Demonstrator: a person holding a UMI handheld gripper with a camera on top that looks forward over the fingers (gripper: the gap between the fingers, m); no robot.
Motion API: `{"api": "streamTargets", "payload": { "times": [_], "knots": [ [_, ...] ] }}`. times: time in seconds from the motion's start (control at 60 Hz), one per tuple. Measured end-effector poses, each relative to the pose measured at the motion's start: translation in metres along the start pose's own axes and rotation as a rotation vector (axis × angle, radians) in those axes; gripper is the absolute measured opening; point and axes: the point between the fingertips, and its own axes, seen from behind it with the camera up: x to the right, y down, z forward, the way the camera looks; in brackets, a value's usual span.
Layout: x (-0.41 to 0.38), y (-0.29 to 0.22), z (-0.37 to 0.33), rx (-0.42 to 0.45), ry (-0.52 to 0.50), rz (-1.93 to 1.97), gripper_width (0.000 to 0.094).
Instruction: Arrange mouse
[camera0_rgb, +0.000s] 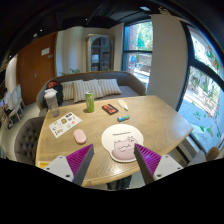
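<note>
A pink mouse (80, 136) lies on the wooden table (150, 120), to the left of a round white mouse pad (122, 143) with a pink cat drawing. My gripper (111, 166) is open and empty. Its two fingers with purple pads (63, 165) hang over the table's near edge. The round mouse pad lies just ahead of and between the fingers. The mouse is ahead of the left finger, apart from it.
On the table stand a green cup (89, 101), a dark book (110, 109), a small teal object (123, 118), a white remote (124, 104) and a printed sheet (64, 124). A grey sofa (95, 86) with cushions is beyond; windows are to the right.
</note>
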Motion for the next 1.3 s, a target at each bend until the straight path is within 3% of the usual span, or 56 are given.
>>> {"api": "streamTargets", "payload": {
  "times": [0.217,0.55,0.567,0.583,0.633,0.967,1.033,1.083,1.15,1.3],
  "knots": [
    [-0.004,-0.008,0.023,0.011,-0.04,0.018,0.0852],
    [-0.078,0.025,0.112,-0.077,-0.295,-0.02,0.0837],
    [-0.084,0.027,0.117,-0.081,-0.31,-0.021,0.0887],
    [-0.09,0.029,0.122,-0.085,-0.325,-0.024,0.0835],
    [-0.107,0.033,0.135,-0.091,-0.372,-0.039,0.0834],
    [-0.187,0.054,0.233,-0.083,-0.498,-0.18,0.0821],
    [-0.19,0.051,0.243,-0.046,-0.492,-0.224,0.0739],
    [-0.19,0.051,0.248,-0.03,-0.485,-0.278,0.0498],
    [-0.188,0.05,0.25,-0.002,-0.465,-0.285,0.0488],
    [-0.188,0.052,0.25,-0.034,-0.455,-0.259,0.0409]
  ]
}}
